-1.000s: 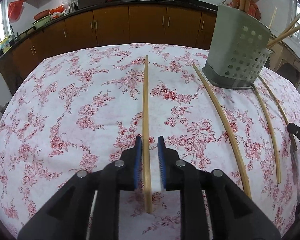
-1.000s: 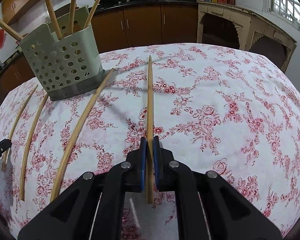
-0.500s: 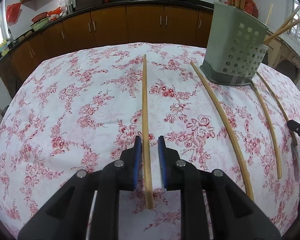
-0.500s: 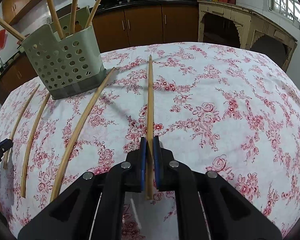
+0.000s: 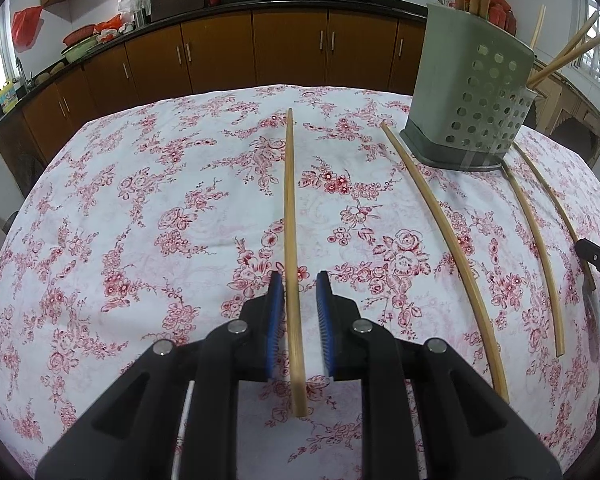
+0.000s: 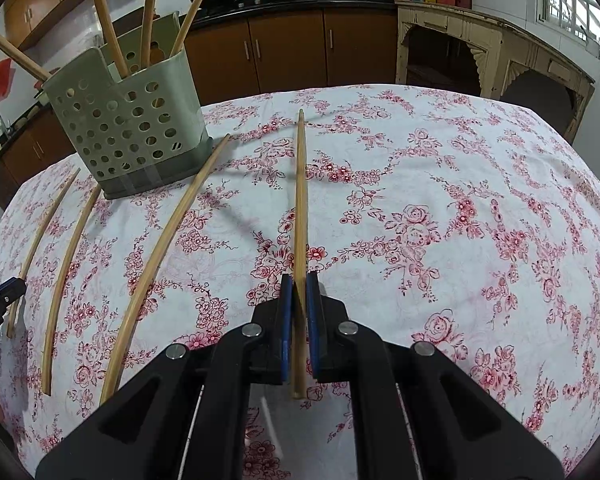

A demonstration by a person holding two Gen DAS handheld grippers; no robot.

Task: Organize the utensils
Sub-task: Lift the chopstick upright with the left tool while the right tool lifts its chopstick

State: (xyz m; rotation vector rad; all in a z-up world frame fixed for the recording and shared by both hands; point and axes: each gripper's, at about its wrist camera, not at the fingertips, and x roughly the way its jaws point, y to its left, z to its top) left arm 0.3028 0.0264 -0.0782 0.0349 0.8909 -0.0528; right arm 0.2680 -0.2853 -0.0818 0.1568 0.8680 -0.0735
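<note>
My left gripper straddles a bamboo chopstick that lies on the flowered tablecloth. Its jaws stand slightly apart: the stick rests by the left pad, with a gap to the right pad. My right gripper is shut on another chopstick, gripped near its close end. A green perforated utensil holder stands at the far side of the table between the two grippers, with several chopsticks upright in it. The right gripper's tip shows at the edge of the left wrist view.
Two loose chopsticks lie on the cloth between my grippers, running toward the holder. Brown kitchen cabinets and a counter with pots stand behind the table. A pale wooden sideboard is at the back right.
</note>
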